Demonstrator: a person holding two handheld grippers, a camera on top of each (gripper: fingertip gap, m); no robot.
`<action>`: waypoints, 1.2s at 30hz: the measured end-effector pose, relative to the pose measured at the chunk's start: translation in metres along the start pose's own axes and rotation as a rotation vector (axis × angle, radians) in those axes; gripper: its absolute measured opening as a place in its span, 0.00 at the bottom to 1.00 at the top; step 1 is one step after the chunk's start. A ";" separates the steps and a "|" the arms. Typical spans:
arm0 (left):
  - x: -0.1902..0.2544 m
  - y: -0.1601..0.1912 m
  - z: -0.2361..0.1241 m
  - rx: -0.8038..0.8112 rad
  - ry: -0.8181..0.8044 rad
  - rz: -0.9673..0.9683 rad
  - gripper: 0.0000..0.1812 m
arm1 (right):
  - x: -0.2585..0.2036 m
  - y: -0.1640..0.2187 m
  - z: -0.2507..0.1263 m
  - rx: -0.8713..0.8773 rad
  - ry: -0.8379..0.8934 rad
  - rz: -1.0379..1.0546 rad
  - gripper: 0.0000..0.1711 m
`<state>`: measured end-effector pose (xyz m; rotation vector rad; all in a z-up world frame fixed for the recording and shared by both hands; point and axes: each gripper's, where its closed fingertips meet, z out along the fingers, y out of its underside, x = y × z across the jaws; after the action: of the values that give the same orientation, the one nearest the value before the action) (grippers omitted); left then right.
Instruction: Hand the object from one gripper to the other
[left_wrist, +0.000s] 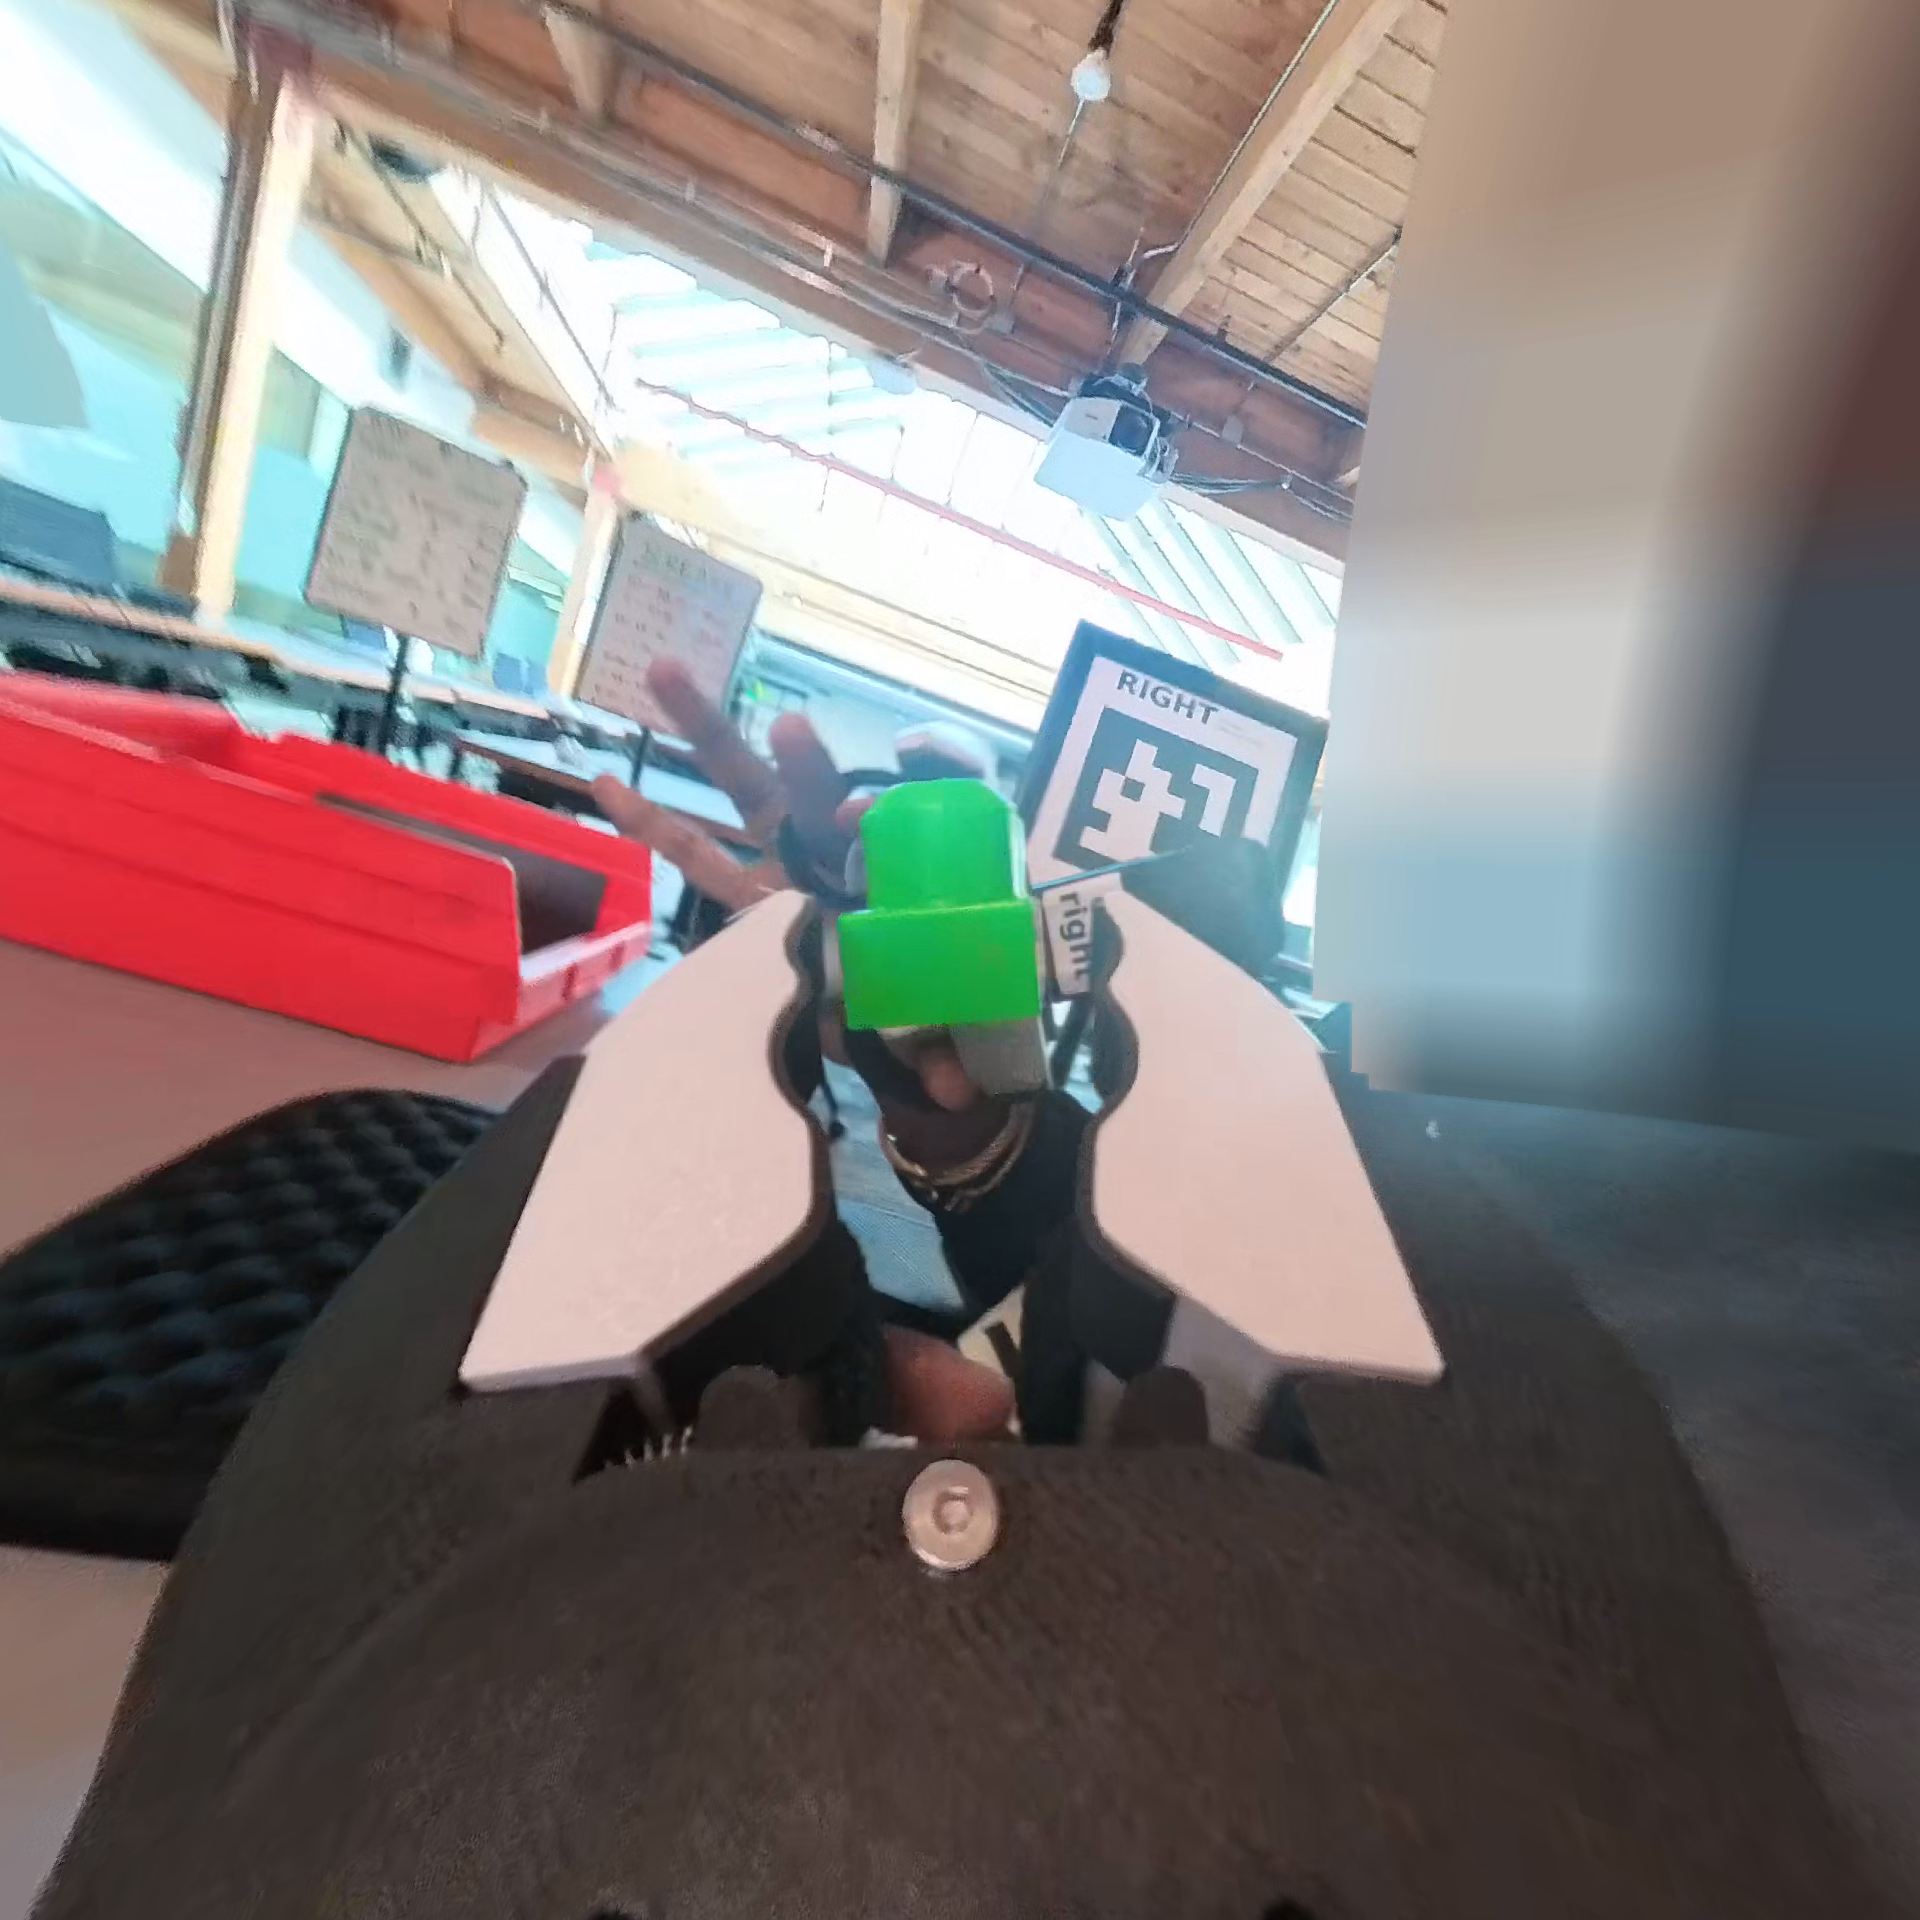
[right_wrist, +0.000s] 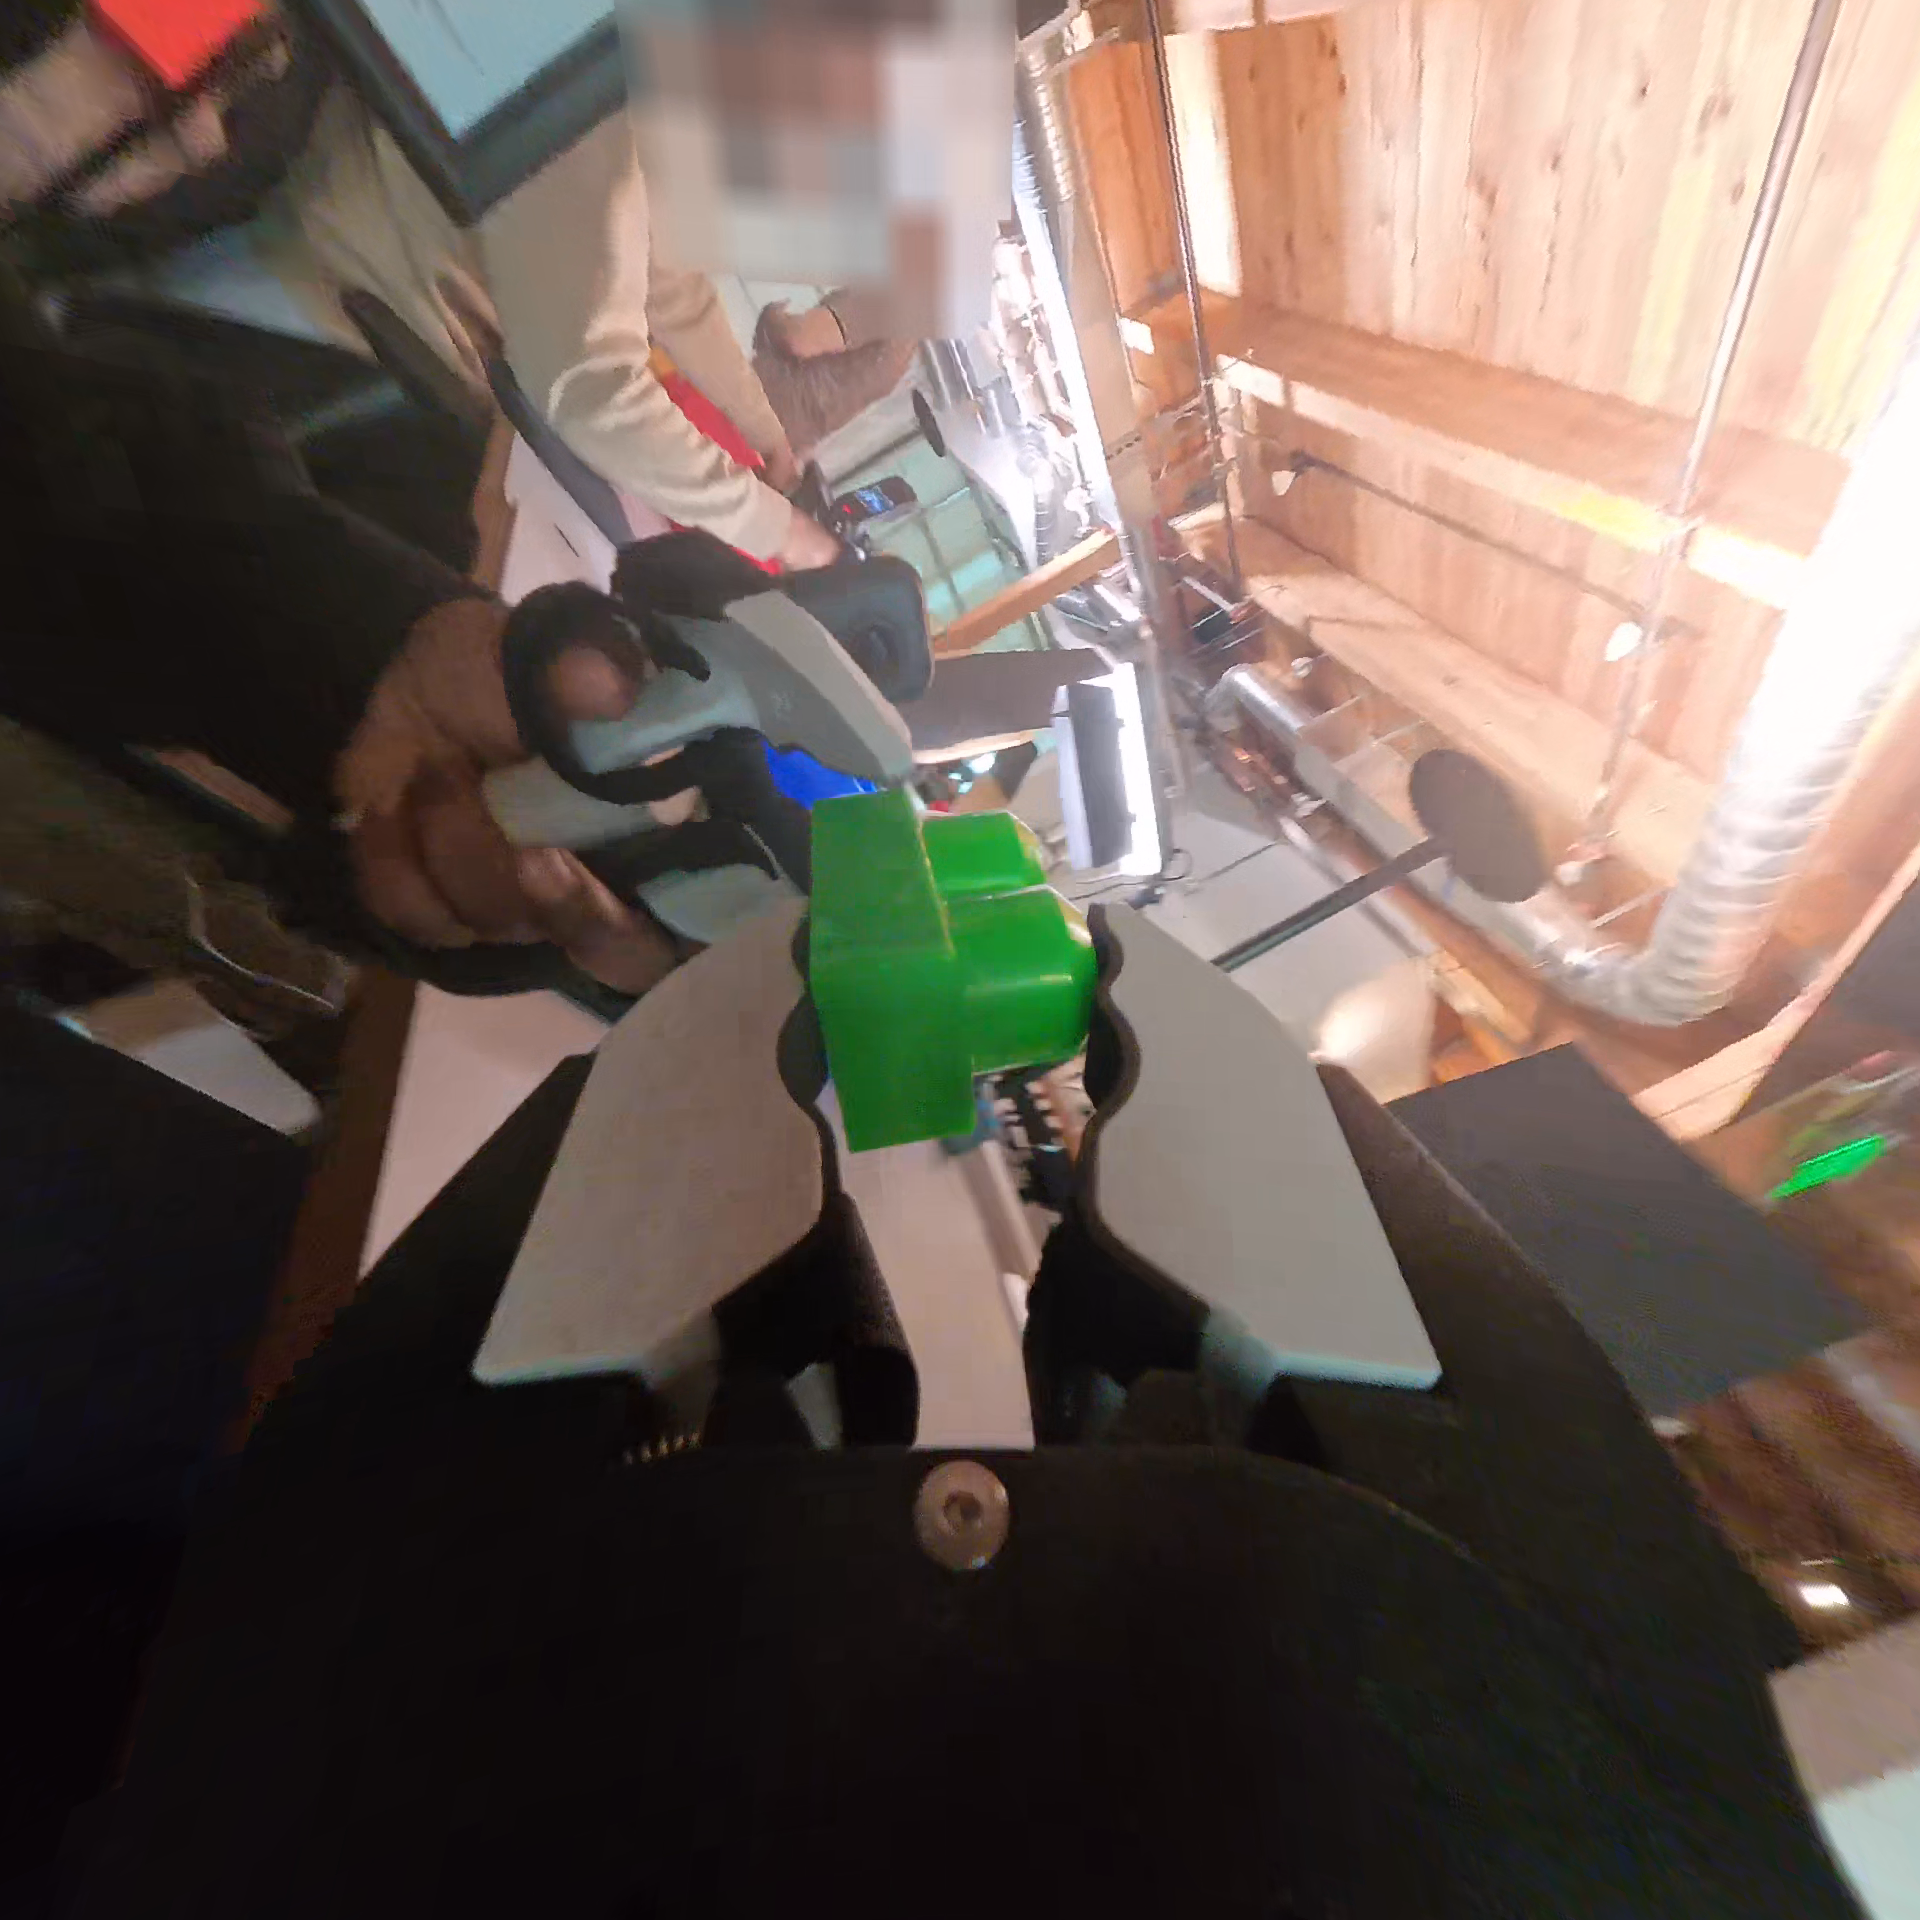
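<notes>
We hold the bright green stepped plastic block (right_wrist: 940, 987) aloft, pinched between our right gripper (right_wrist: 945, 966) fingers. Our left gripper (left_wrist: 951, 935) gapes wide around it (no contact that we can make out). If the right lets go before the left clamps, the block likely drops.
</notes>
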<state>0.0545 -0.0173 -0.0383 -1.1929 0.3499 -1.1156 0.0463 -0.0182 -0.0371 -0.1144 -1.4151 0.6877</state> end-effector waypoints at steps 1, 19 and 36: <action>0.002 -0.003 -0.001 0.013 -0.007 0.059 0.30 | 0.002 -0.001 0.000 0.012 -0.003 0.069 0.28; 0.014 0.008 0.000 -0.105 -0.072 0.587 0.26 | -0.016 -0.012 -0.001 0.103 -0.281 0.709 0.28; -0.006 -0.004 -0.007 -0.017 -0.006 -0.117 0.26 | -0.013 -0.004 -0.004 -0.004 -0.050 -0.241 0.35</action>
<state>0.0443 -0.0164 -0.0397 -1.2441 0.2881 -1.2125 0.0519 -0.0268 -0.0471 0.0699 -1.4494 0.4916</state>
